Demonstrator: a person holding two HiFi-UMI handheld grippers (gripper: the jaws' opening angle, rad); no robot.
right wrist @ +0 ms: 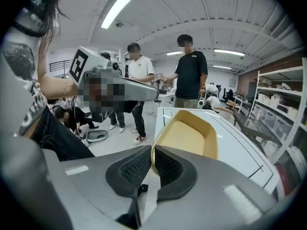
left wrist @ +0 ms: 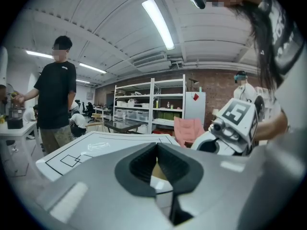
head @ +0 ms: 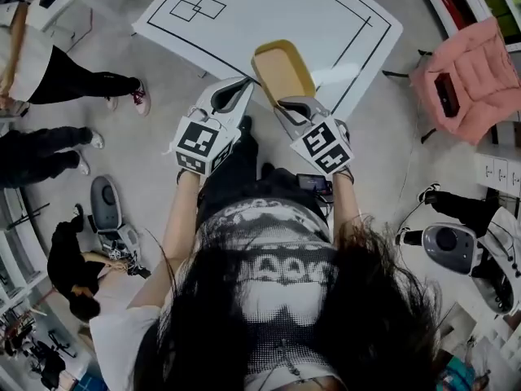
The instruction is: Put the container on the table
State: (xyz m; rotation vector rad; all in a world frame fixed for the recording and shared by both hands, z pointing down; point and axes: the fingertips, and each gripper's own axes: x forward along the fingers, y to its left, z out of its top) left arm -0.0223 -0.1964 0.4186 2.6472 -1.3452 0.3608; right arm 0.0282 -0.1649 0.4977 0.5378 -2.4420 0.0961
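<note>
A tan, shallow container (head: 281, 70) hangs over the near edge of the white table (head: 269, 6), which has black lines drawn on it. My right gripper (head: 285, 103) is shut on its near rim; in the right gripper view the pads (right wrist: 139, 166) pinch the rim and the container (right wrist: 192, 135) extends forward over the table (right wrist: 240, 143). My left gripper (head: 244, 84) meets the container's left near corner. Its jaws (left wrist: 156, 147) look closed, with a sliver of tan between them. The container is otherwise hidden in the left gripper view.
A pink padded chair (head: 464, 72) stands right of the table. People stand at the left (head: 73, 80) and beyond the table (right wrist: 189, 71). Grey machines (head: 106, 202) (head: 448, 247) lie on the floor. Shelves (left wrist: 153, 104) line the far wall.
</note>
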